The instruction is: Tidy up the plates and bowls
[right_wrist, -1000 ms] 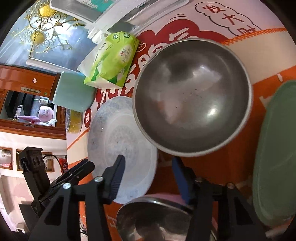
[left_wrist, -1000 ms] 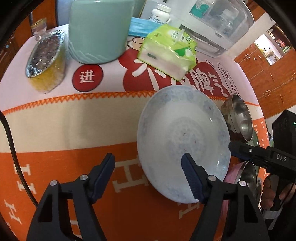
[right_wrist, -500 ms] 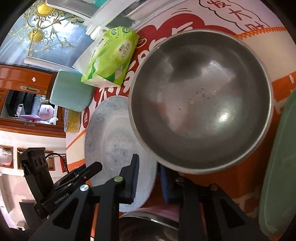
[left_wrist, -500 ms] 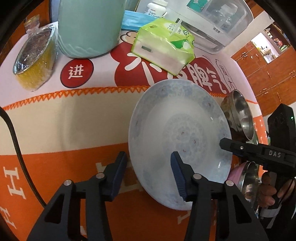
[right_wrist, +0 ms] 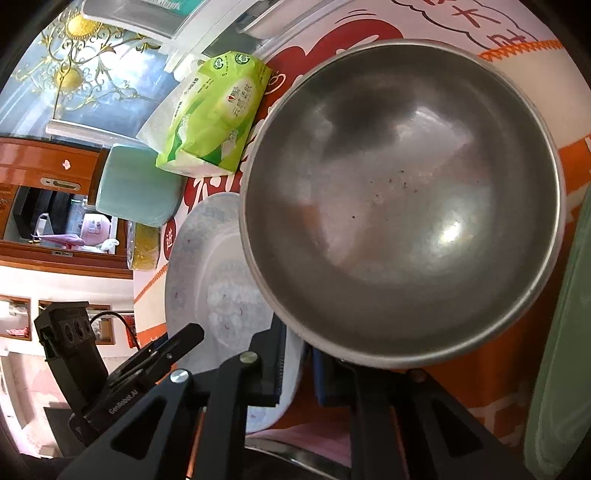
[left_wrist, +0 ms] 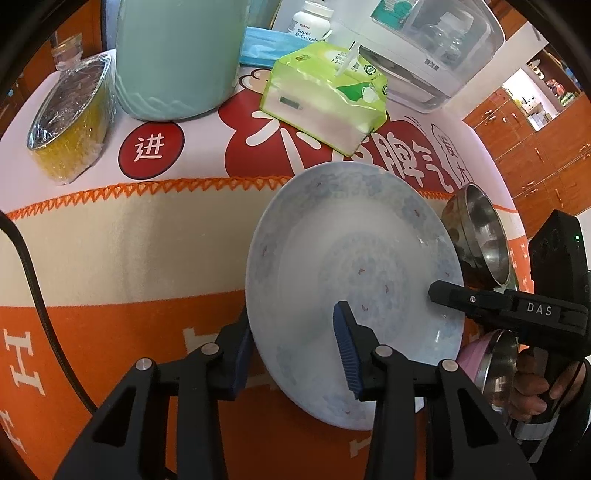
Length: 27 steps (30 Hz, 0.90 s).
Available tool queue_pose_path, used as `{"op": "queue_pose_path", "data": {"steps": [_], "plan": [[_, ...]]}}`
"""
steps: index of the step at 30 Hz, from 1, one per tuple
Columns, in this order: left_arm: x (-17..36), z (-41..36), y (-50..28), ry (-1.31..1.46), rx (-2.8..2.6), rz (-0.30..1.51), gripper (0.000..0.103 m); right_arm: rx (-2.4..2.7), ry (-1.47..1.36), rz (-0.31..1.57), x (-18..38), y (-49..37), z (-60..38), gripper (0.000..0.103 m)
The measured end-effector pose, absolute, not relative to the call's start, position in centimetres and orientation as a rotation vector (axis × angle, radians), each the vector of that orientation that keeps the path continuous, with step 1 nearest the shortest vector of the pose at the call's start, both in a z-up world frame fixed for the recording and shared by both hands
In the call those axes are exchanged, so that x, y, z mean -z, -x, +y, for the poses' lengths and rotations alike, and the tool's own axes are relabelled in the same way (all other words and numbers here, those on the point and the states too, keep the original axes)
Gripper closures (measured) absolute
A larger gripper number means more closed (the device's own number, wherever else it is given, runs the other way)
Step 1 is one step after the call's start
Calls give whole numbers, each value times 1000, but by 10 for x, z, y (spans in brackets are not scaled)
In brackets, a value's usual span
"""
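A white plate with a pale blue pattern [left_wrist: 354, 266] lies on the orange and cream tablecloth [left_wrist: 129, 251]. My left gripper [left_wrist: 291, 350] straddles its near-left rim, one finger outside and one over the plate, with a gap still showing. My right gripper [right_wrist: 299, 365] is closed on the plate's right rim [right_wrist: 207, 266], just under a steel bowl [right_wrist: 402, 199] that fills the right wrist view. The same steel bowl [left_wrist: 480, 236] stands right of the plate in the left wrist view. A pink-rimmed steel bowl [left_wrist: 495, 362] sits near the right hand.
A green tissue pack [left_wrist: 325, 99], a mint-green container [left_wrist: 177, 55], a foil-covered yellow dish [left_wrist: 70, 122], a pill bottle [left_wrist: 310, 26] and a clear plastic box [left_wrist: 424, 48] stand at the back. A green plate edge [right_wrist: 565, 332] lies at the right.
Both grippers moved in onto the plate. The left jaws narrowed around its left rim. The right jaws went from wide open to closed on its right rim.
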<state>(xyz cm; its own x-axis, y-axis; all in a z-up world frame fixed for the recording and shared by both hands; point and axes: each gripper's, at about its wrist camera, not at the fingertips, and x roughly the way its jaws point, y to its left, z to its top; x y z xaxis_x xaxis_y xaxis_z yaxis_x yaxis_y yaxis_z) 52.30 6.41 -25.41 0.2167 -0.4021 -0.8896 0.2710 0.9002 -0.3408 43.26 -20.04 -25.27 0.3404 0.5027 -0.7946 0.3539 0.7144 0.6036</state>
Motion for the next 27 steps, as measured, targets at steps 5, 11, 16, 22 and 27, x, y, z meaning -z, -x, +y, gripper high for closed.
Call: {"op": "queue_pose_path", "data": {"steps": [5,11,16,22,27], "plan": [[255,66,-523,161,450,1265,63,-107,-826,1260,253,-431,-201,94],[254,67,-522,158,444,1267,63,-106,-827,1254,252,-430,-202,94],[254,72,-520,180,438,1274,63,-119,-824,1232,246,-430,-198,94],[251,82,-512,230,424,1279,63,-136,-781,1213,233,-434,-189,94],[243,93,-503,242,399,1260,64,-150,-761,1221,227,-436,-178,94]]}}
